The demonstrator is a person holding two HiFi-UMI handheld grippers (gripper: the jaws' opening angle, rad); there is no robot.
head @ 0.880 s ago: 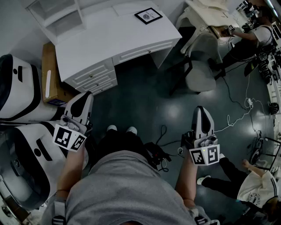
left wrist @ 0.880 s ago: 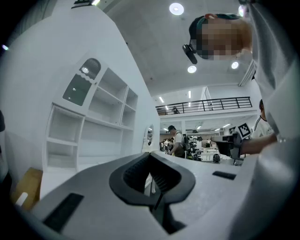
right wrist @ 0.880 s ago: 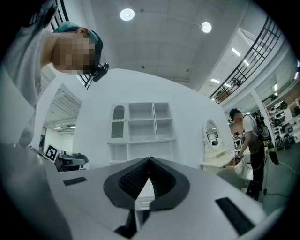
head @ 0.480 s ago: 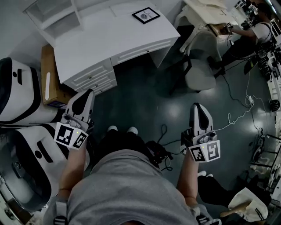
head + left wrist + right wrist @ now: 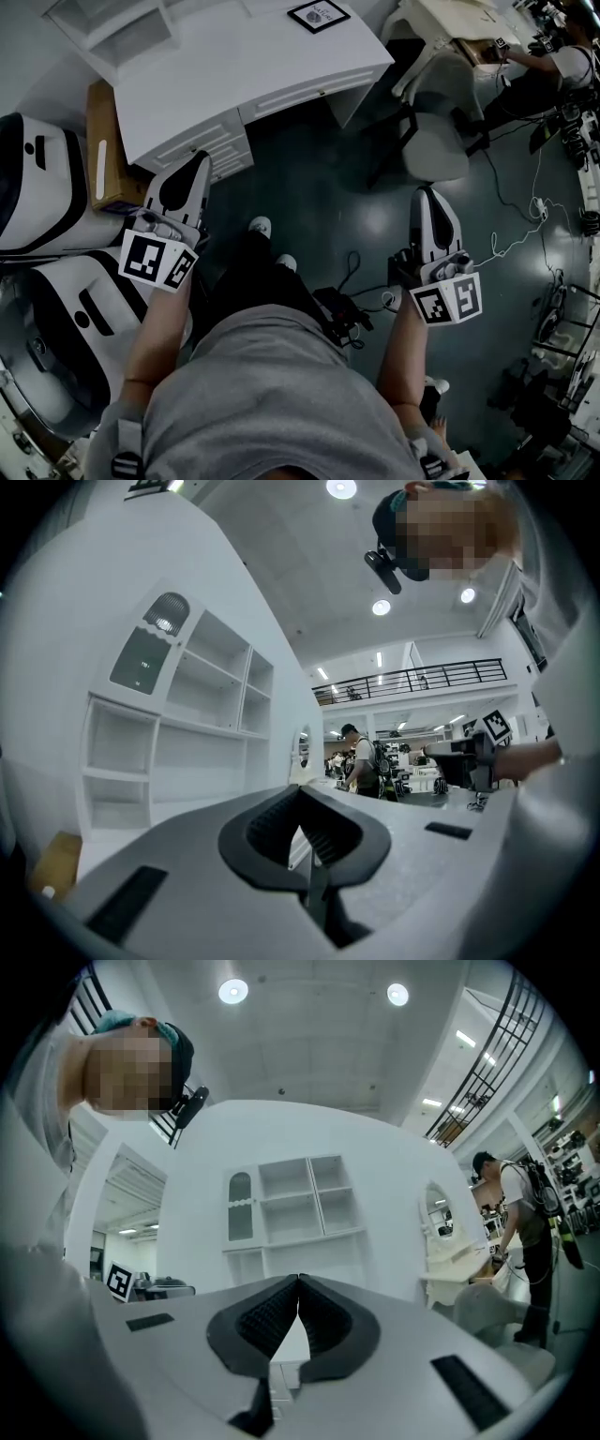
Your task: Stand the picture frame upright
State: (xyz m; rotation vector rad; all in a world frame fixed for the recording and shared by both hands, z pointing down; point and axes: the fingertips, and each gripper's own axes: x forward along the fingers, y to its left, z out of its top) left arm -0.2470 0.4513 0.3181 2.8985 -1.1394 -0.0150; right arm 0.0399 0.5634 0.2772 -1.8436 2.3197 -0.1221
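**Q:** What is shown in the head view?

**A:** A white desk [image 5: 234,75] is seen from above. The picture frame [image 5: 318,16] is laid flat, face up, close to the desk's far right corner. The left gripper [image 5: 201,159] and right gripper [image 5: 424,195] are held level over the dark floor, well apart from the frame. Cables [image 5: 511,239] are strewn on the floor beside a chair [image 5: 433,150].

**Q:** And in the left gripper view?

**A:** The jaws are seen clenched together with nothing between them. White shelves [image 5: 187,724] fill the left side. The frame cannot be made out.

**Q:** And in the right gripper view?

**A:** These jaws are likewise pressed together on nothing and are aimed toward the shelves. Again no frame can be made out.

**Q:** What could go wrong from here?

**A:** The task is judged not yet begun. If the jaws are not opened first, the frame may be shoved past the nearby desk edge. If it is raised without its back support set out, it may be tipped flat again. The cables might be caught underfoot on the approach.
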